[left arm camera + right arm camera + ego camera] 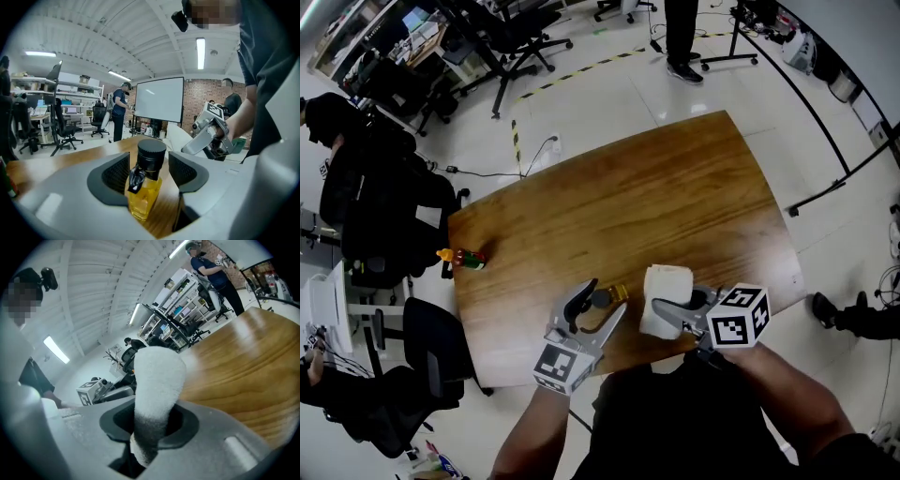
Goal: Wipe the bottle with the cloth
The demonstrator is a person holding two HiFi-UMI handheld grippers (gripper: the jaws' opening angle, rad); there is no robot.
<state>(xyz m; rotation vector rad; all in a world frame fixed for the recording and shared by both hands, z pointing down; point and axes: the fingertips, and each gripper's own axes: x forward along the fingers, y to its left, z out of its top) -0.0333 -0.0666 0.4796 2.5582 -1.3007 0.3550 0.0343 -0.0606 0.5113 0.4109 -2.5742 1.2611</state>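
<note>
We hold the left gripper (598,305) at the near edge of the wooden table (656,197), with its jaws spread wide around the bottle (611,296). In the left gripper view the bottle (144,197) sits between the two pads. It is small, holds yellow liquid, and has a black cap (151,154) with a dark tag hanging at the neck. There is a gap on each side of it, so neither pad presses on it, and its base rests on the wood.

Our right gripper (684,309) is just beside the left one, clamped on the white cloth (666,298). In the right gripper view the jaws pinch the cloth's lower end and the rest rises in a thick folded roll (157,380) above them. In the head view the cloth hangs close to the bottle's right — whether the two touch we cannot tell.

A small green, orange and red object (461,258) lies well apart at the table's left edge. Black office chairs (380,216) stand around the table, and a person (680,37) stands beyond its far side.
</note>
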